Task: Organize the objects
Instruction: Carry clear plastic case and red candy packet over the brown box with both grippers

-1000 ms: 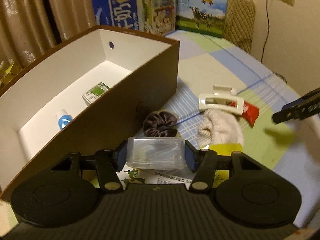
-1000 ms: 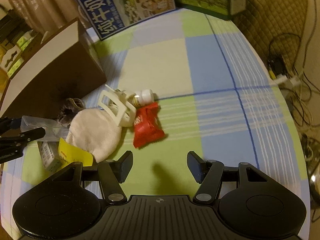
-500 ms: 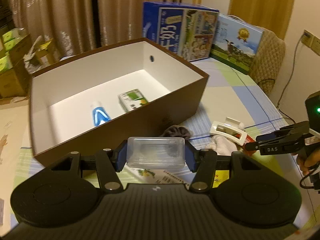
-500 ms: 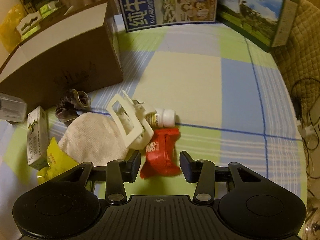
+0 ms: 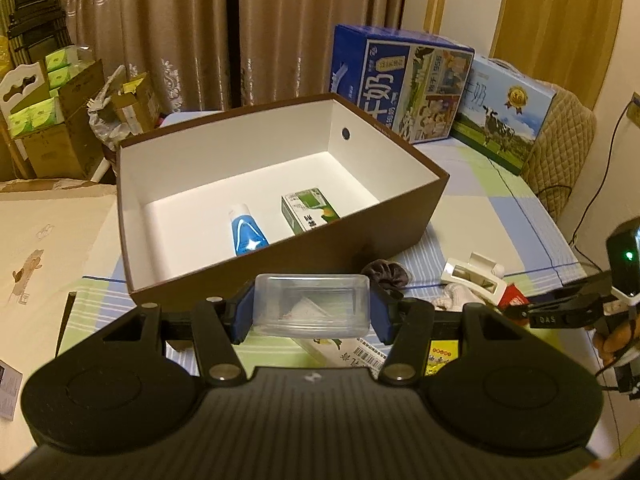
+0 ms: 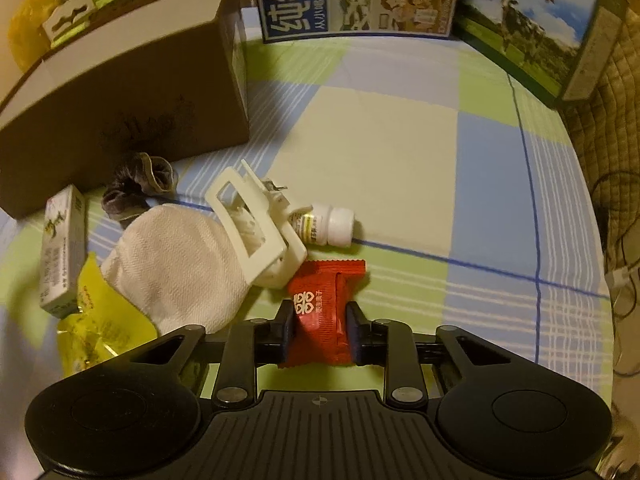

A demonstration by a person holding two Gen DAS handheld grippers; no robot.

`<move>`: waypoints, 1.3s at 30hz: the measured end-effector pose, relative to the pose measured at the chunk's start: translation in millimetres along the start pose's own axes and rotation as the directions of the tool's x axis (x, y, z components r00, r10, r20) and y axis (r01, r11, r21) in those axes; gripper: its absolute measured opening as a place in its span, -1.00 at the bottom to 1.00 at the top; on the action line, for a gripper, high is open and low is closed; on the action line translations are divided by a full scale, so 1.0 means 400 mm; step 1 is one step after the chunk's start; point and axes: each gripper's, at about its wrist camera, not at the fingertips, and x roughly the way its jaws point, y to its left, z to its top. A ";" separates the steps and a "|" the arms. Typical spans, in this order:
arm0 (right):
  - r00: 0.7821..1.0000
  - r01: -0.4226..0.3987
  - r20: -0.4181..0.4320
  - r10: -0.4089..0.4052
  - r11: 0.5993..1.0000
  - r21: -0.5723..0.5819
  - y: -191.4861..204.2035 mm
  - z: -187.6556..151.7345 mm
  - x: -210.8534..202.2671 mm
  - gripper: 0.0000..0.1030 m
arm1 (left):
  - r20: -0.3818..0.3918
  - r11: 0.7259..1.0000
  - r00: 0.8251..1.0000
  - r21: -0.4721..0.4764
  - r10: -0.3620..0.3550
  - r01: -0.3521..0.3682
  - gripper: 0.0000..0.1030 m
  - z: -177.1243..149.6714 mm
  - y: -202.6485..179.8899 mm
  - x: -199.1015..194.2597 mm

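Note:
My left gripper (image 5: pixel 312 310) is shut on a clear plastic case (image 5: pixel 311 304), held in the air just in front of the brown box (image 5: pixel 360 236). Inside the box lie a blue tube (image 5: pixel 245 236) and a green carton (image 5: pixel 310 210). My right gripper (image 6: pixel 320 330) is shut on a red snack packet (image 6: pixel 322 316) lying on the checked cloth. Beside it sit a white hair claw (image 6: pixel 252 228), a white sock (image 6: pixel 176 268), a pill bottle (image 6: pixel 324 224), a dark scrunchie (image 6: pixel 140 184), a small carton (image 6: pixel 64 248) and a yellow packet (image 6: pixel 96 328).
Two milk cartons (image 5: pixel 400 84) (image 5: pixel 504 124) stand at the back of the table. A quilted chair back (image 5: pixel 560 160) is at the right, with cables (image 6: pixel 620 240) on the floor. Cardboard boxes (image 5: pixel 56 120) are stacked at the left by the curtain.
My left gripper rose and pulled back with the clear case, so the box interior now shows. My right gripper moved down and left onto the red packet and shut on it.

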 end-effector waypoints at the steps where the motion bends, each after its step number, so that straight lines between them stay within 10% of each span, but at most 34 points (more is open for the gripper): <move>1: 1.000 -0.002 0.004 0.002 1.000 0.008 -0.003 -0.003 -0.011 -0.55 | 0.003 1.000 1.000 -0.003 0.000 0.000 0.01 0.003 0.003 -0.004; 24: 0.944 -0.218 0.226 0.239 0.969 -0.115 0.176 0.228 -0.195 -0.56 | 0.084 0.991 0.989 -0.065 0.125 -0.120 0.02 0.144 0.134 -0.015; 39: 0.956 -0.196 0.184 0.229 0.964 -0.177 0.286 0.442 -0.011 -0.56 | -0.118 0.986 0.982 -0.060 0.147 -0.155 0.02 0.202 0.207 0.191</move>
